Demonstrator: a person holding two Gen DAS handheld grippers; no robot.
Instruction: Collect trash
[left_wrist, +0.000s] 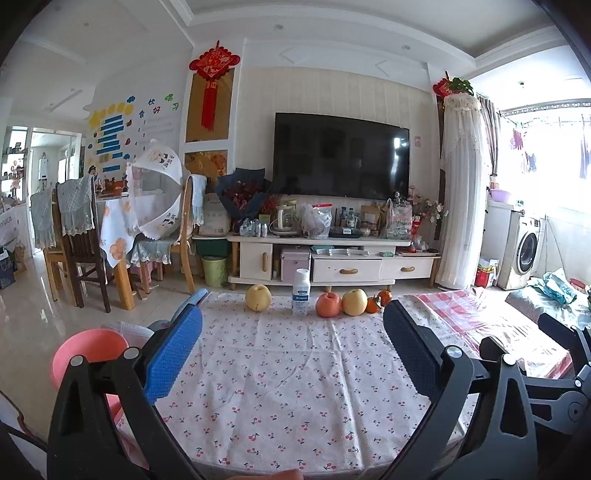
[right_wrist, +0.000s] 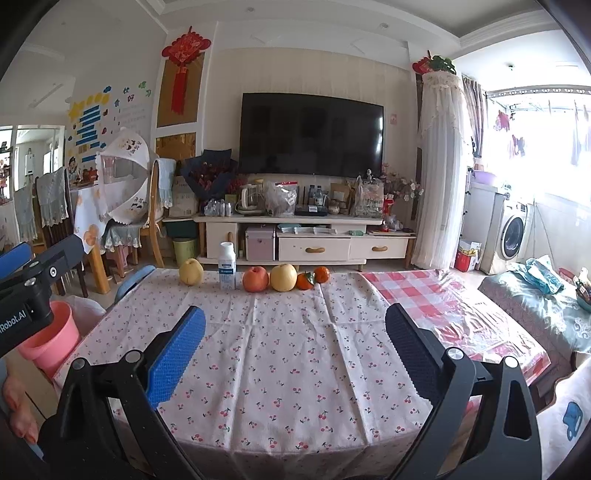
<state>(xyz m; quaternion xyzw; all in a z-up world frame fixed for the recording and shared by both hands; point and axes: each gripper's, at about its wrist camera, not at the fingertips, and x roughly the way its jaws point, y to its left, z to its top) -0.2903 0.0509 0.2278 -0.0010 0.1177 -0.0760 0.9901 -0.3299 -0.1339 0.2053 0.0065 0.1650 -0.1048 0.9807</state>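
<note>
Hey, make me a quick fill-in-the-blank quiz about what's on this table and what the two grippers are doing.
1. The white bottle stands between a pear and the ____.
2. Both grippers, left and right, are ____ and hold nothing.
3. The bin beside the table's left edge is ____ in colour.
4. The tablecloth is printed with small ____.

Missing words: apple; open; pink; cherries

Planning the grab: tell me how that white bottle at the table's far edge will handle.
The white bottle stands upright, tall and narrow, so a push up high would probably tip it. It looks like rigid plastic, likely light. It stands close to the table's far edge, so a toppled bottle might roll off.
</note>
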